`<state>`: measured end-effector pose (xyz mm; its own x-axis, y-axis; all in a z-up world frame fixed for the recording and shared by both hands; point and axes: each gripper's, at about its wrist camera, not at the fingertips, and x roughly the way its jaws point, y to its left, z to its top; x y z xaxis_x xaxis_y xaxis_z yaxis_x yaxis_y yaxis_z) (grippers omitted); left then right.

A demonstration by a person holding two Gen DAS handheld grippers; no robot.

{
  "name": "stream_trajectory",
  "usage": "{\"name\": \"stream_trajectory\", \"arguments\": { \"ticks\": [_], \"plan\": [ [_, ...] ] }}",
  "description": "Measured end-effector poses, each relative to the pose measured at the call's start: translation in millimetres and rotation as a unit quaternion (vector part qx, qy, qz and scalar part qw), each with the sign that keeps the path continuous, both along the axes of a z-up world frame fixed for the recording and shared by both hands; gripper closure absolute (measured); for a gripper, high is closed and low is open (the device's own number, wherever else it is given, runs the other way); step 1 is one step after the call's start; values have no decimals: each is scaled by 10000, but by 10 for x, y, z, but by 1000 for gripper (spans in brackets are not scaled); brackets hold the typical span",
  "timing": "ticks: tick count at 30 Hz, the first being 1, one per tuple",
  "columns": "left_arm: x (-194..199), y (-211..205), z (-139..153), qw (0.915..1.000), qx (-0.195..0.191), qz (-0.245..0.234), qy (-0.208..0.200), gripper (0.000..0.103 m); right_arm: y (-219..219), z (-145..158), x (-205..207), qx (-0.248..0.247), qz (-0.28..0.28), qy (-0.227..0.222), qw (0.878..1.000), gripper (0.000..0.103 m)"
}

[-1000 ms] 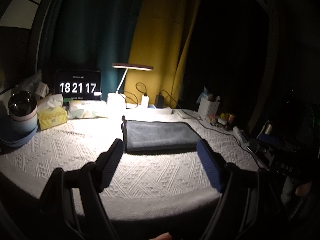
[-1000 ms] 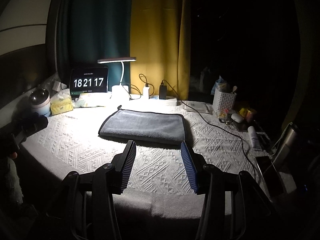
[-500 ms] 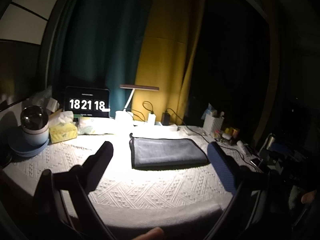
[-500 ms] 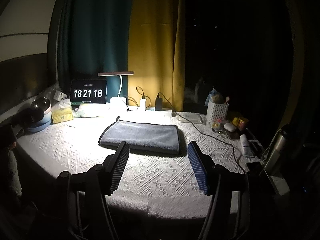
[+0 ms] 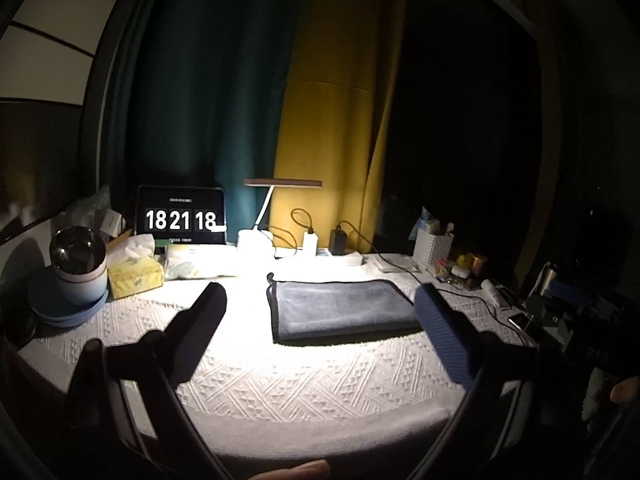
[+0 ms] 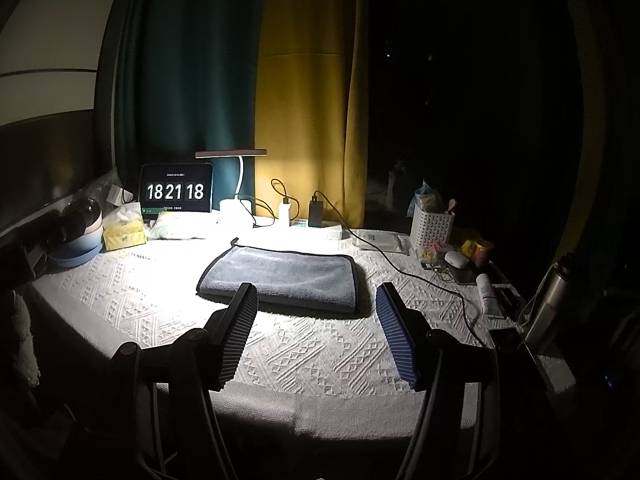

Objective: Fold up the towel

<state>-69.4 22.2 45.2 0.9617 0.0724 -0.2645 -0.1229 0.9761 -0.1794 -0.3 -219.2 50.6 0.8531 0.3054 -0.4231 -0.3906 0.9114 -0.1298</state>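
A grey towel (image 6: 282,276) lies flat, apparently already folded, on a desk (image 6: 320,356) covered in white patterned cloth, lit by a desk lamp (image 6: 232,156). Its long axis runs left to right, straight ahead of both grippers. The left gripper (image 5: 320,332) and right gripper (image 6: 318,332) hover with fingers spread wide, holding nothing. The right looks slightly nearer the towel's front edge.
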Motion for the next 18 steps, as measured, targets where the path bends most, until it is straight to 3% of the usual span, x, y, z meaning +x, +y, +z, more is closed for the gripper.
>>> {"name": "stream_trajectory", "arguments": {
  "ticks": [18],
  "plan": [
    [28,16,-31,9999,-24,7,100,7,6,-2,5,3,10,19,10000,38]
  ]
}}
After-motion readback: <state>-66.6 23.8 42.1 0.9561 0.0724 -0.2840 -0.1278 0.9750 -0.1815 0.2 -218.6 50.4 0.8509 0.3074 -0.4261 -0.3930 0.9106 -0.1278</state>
